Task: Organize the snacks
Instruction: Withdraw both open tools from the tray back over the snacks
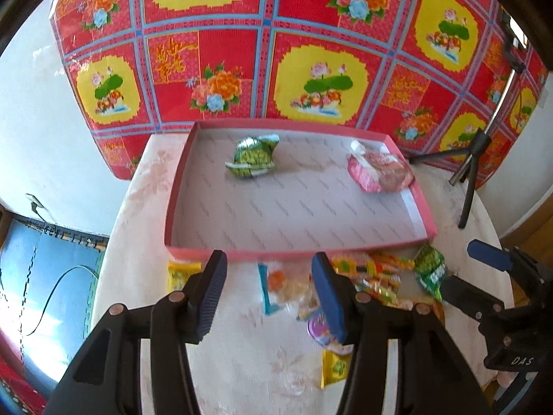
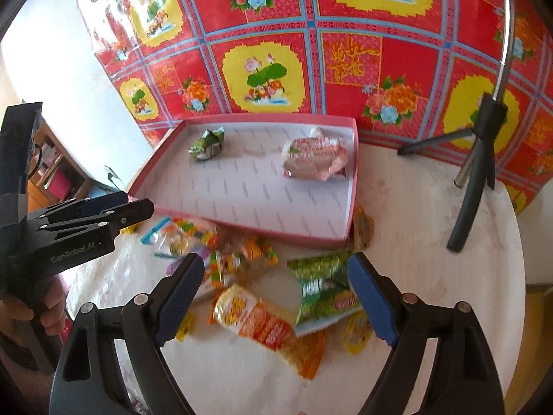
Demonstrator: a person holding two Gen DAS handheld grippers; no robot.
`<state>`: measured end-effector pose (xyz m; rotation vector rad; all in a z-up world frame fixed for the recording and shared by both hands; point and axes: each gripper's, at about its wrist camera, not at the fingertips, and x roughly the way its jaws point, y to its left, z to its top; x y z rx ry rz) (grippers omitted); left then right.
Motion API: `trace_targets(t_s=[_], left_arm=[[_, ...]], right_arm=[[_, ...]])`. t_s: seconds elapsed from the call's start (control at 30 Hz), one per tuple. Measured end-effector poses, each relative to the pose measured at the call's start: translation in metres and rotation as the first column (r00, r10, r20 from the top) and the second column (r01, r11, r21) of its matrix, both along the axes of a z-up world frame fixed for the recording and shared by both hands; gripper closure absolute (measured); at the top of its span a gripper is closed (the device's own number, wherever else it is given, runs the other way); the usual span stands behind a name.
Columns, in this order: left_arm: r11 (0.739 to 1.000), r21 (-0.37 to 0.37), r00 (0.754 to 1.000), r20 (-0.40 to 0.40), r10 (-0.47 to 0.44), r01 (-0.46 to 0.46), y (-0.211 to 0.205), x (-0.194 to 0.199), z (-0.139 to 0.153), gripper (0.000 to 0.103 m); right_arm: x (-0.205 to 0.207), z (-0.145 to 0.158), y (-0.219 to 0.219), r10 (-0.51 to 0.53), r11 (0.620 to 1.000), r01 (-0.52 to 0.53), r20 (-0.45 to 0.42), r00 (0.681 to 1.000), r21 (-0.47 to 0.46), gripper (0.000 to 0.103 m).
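Two snacks lay inside the pink tray (image 1: 179,186): a green packet (image 1: 252,155) and a pink pouch (image 1: 378,169), well apart, with bare tray floor between them. Only the right wrist view showed the hand (image 2: 48,311) holding the left gripper (image 1: 268,283) and the orange packet (image 2: 262,325). Both the left gripper and the right gripper (image 2: 276,276) hung with jaws apart, empty, over the snack pile (image 2: 221,252) just beside the tray's near edge. A tripod (image 2: 477,173) stood on the tabletop (image 2: 432,242).
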<state>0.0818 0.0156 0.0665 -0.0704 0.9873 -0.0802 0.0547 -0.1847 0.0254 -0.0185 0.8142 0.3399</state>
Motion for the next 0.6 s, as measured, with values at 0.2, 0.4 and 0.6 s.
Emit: trace_targets(t_s=[0.2, 0.4, 0.6], left_arm=[[1.0, -0.017, 1.0, -0.028, -0.008, 0.007, -0.002, -0.014, -0.008, 0.049], [0.999, -0.033, 0.998, -0.062, -0.027, 0.025, -0.008, -0.025, -0.02, 0.049], [0.997, -0.055, 0.995, -0.085, -0.057, 0.052, -0.017, -0.031, -0.034, 0.049]], right_arm=[[-0.012, -0.009, -0.007, -0.01, 1.0, 0.01, -0.021, 1.0, -0.007, 0.016], [-0.021, -0.019, -0.015, -0.024, 1.0, 0.023, -0.044, 0.999, -0.016, 0.016], [-0.027, -0.031, -0.026, -0.046, 0.999, 0.046, -0.078, 0.996, 0.001, 0.016]])
